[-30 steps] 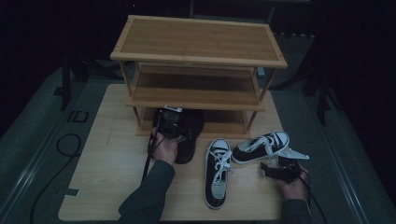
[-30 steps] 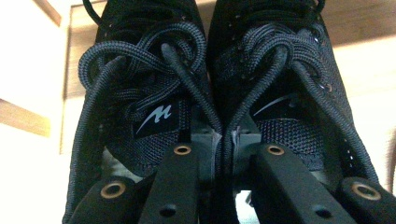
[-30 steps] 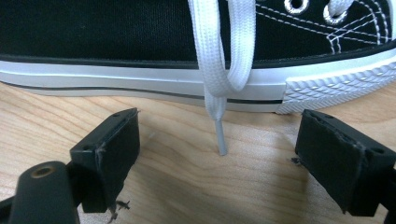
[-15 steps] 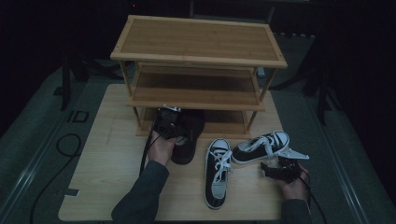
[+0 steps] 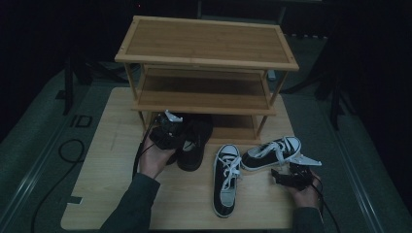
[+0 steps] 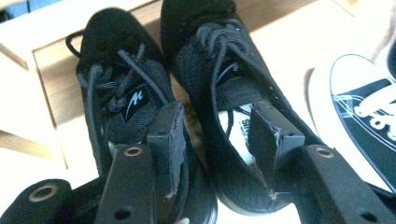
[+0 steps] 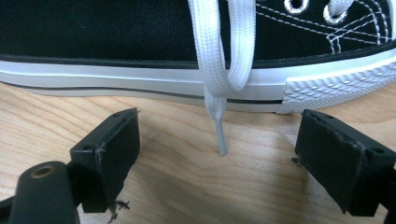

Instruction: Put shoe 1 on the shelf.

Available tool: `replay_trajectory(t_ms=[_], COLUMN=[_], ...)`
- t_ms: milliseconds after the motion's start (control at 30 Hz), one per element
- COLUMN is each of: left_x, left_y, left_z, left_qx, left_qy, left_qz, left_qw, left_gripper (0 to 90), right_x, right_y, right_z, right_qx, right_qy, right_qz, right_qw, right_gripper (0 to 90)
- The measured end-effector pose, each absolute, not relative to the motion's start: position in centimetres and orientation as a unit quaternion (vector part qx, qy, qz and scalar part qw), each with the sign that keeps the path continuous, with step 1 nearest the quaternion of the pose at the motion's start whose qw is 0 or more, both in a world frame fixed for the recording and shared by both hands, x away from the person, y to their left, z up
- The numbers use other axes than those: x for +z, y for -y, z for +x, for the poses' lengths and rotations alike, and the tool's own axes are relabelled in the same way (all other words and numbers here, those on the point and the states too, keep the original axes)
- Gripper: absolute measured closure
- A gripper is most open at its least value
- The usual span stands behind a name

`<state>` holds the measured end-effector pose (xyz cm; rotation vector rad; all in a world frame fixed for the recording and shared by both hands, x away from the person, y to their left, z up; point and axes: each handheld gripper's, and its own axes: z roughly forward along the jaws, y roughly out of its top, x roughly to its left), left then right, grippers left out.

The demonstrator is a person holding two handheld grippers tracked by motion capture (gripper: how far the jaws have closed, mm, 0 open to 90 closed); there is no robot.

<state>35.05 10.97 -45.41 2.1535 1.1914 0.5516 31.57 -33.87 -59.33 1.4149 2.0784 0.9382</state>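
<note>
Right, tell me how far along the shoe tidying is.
Looks done: the two black shoes sit side by side, toes under the rack's bottom shelf. In hand: the left gripper has just been opening, jaws either side of one shoe's collar without pressing it. Left: both black-and-white sneakers lie on the board; the right gripper waits open beside one.

Two all-black shoes point(image 6: 187, 93) with black laces; black canvas sneakers point(image 5: 269, 153) with white laces, white soles, white stitching; a light-brown wooden rack point(image 5: 206, 43) and worktop point(image 5: 104, 170).
</note>
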Motion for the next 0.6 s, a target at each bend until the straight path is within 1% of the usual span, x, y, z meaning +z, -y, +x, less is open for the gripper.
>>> replay_trajectory(t_ms=[167,333,600], left_x=[-44.9,-44.3,-44.6], left_y=[-11.5,-11.7,-12.2], left_z=[33.6,32.1,30.9], left_qx=[0.196,0.189,0.175], left_qy=[-0.417,-0.374,-0.353], left_qz=[0.825,0.840,0.849], left_qw=[0.327,0.345,0.352], left_gripper=[59.7,61.2,64.7], right_x=[-59.3,-59.3,-59.3], right_y=[33.9,33.9,33.9], right_z=[31.6,31.6,31.6], right_qx=[0.341,0.340,0.341], right_qy=[-0.754,-0.755,-0.754], right_qz=[0.513,0.513,0.514], right_qw=[0.227,0.227,0.228], right_gripper=[13.7,13.7,13.7])
